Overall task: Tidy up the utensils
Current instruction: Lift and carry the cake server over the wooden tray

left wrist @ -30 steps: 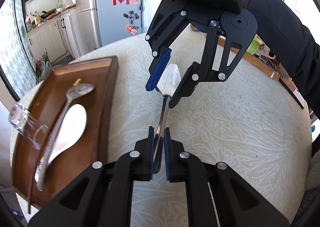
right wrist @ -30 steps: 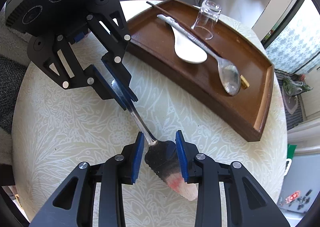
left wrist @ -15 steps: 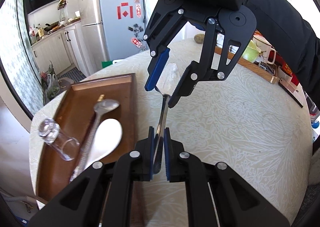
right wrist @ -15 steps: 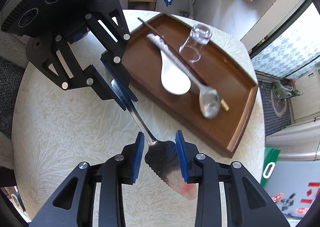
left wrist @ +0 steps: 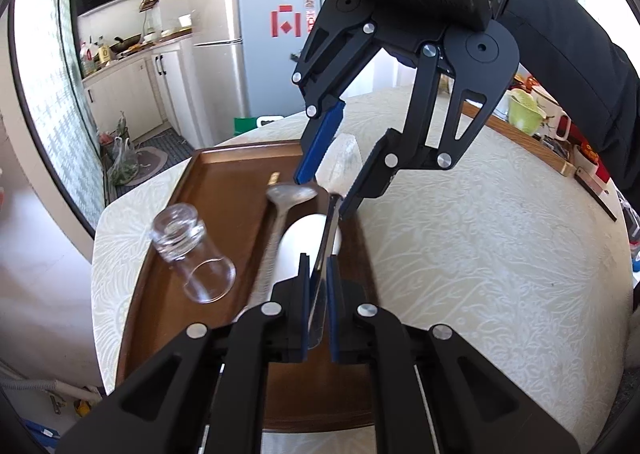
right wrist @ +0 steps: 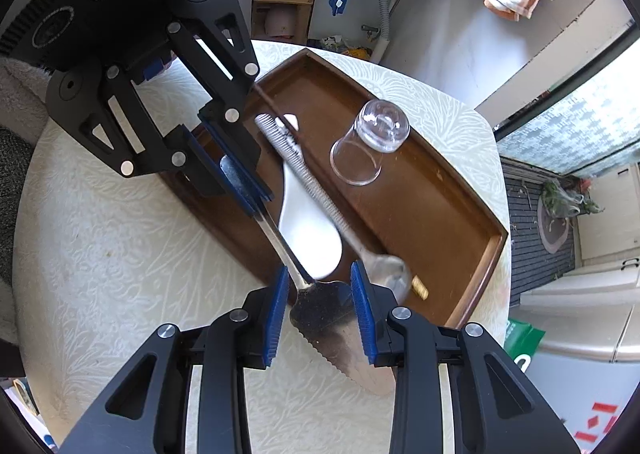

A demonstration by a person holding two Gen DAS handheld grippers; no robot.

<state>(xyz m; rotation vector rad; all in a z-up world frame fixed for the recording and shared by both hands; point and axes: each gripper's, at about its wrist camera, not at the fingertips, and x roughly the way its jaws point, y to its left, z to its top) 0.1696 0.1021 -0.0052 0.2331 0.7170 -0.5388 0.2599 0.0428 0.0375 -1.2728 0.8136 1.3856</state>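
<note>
A metal cake server (right wrist: 328, 314) hangs in the air, carried at both ends. My left gripper (left wrist: 318, 274) is shut on its thin handle (left wrist: 326, 230). My right gripper (right wrist: 319, 278) is shut across its broad serrated blade, pads against both edges. The server sits over the near rim of the brown wooden tray (left wrist: 224, 190), just above a white rice paddle (left wrist: 296, 246). A long metal spoon (left wrist: 292, 194) lies beside the paddle in the tray. From the right wrist view, the left gripper (right wrist: 256, 202) comes in from the upper left.
An upturned clear glass (left wrist: 192, 258) stands in the tray (right wrist: 432, 222), with a dark chopstick (right wrist: 276, 110) and a small gold piece (right wrist: 420, 288). Mugs (left wrist: 524, 114) and a wooden board (left wrist: 520, 142) sit at the table's far right. A person's dark sleeve (left wrist: 568, 66) is above.
Both grippers have carried the cake server sideways from over the bare tablecloth to over the tray's rim, and slightly up. Both grips are unchanged.
</note>
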